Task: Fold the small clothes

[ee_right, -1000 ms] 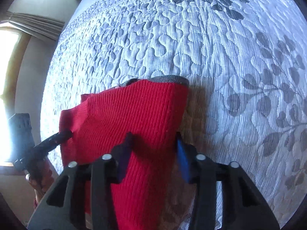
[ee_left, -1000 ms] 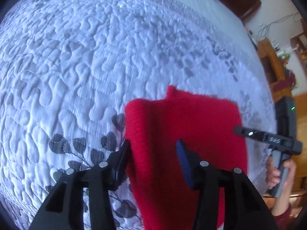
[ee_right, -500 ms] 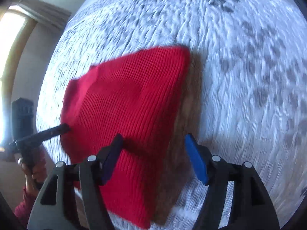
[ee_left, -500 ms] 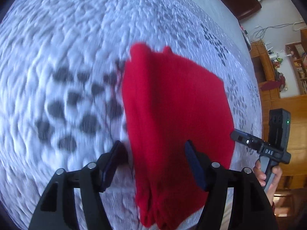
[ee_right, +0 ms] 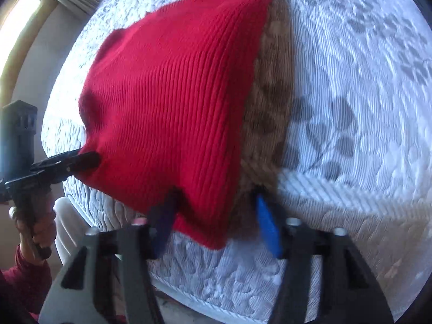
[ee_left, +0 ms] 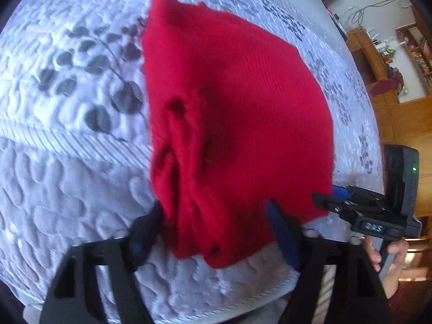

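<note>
1. A folded red sweater is lying on a white quilted bedspread with grey leaf prints, its near end hanging just past the bed's near edge.
2. Its long axis is running from that near edge away toward the middle of the bed; the far end is resting flat, and the near end is bunching into folds in the left wrist view.
3. The left gripper is closing, its jaws straddling the bunched near left corner of the sweater; the left finger is touching the cloth, but a firm pinch cannot be confirmed.
4. The right gripper is closing around the near right corner; the dark left finger is touching the knit, while the blue right finger is standing apart beside a shadowed strip.
5. Bare bedspread is stretching wide on both sides and beyond the sweater.
6. A hand in a red sleeve is gripping the left tool's handle beyond the bed's edge.
</note>
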`<state>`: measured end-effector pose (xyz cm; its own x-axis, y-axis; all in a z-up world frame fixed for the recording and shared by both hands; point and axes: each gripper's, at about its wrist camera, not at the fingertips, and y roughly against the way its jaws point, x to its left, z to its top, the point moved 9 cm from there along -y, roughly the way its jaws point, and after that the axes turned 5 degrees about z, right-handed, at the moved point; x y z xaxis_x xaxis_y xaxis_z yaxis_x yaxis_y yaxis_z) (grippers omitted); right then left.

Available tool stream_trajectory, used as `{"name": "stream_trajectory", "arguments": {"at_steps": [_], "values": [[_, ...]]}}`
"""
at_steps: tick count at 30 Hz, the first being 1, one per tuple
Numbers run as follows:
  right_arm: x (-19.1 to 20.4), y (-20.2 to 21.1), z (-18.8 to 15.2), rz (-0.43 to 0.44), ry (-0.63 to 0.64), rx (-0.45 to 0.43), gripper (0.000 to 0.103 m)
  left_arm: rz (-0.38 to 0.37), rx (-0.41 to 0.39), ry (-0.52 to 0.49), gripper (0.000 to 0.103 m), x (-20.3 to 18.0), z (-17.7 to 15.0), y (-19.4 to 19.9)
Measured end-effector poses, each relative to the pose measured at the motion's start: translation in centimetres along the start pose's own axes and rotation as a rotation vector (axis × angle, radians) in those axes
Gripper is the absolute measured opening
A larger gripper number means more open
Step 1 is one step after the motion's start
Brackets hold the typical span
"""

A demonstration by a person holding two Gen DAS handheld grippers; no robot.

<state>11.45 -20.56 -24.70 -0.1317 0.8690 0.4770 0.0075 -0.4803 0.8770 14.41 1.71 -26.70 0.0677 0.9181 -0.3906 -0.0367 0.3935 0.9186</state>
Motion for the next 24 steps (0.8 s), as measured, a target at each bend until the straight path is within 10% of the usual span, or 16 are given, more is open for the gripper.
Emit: {"name": "stream_trajectory", "arguments": {"at_steps": [3,10,16,19,24], "values": [[1.0,0.8,0.1,0.021,-0.02,-0.006,0.014,-0.015,0.015,0.018,0.024,-0.4,-0.1,0.4],[1.5,2.4,-1.5,-0.055,0.048,-0.034,0.012,-0.005,0.004,0.024,0.02,0.9,-1.1,0.7],[0.3,0.2,-0.9,-0.043,0.065,0.033,0.021,-0.068,0.027,0.046,0.034,1.6,-0.5,0.5],[0.4,2.1,0.3,-0.057,0.093,-0.006,0.039,-0.016,-0.024,0.029,0.065,2.2,1.2,2.0],[-0.1,4.3,4.5,-0.054,0.092,-0.069,0.058,0.025,-0.062,0.015,0.068,2.8,5.5,2.6]]}}
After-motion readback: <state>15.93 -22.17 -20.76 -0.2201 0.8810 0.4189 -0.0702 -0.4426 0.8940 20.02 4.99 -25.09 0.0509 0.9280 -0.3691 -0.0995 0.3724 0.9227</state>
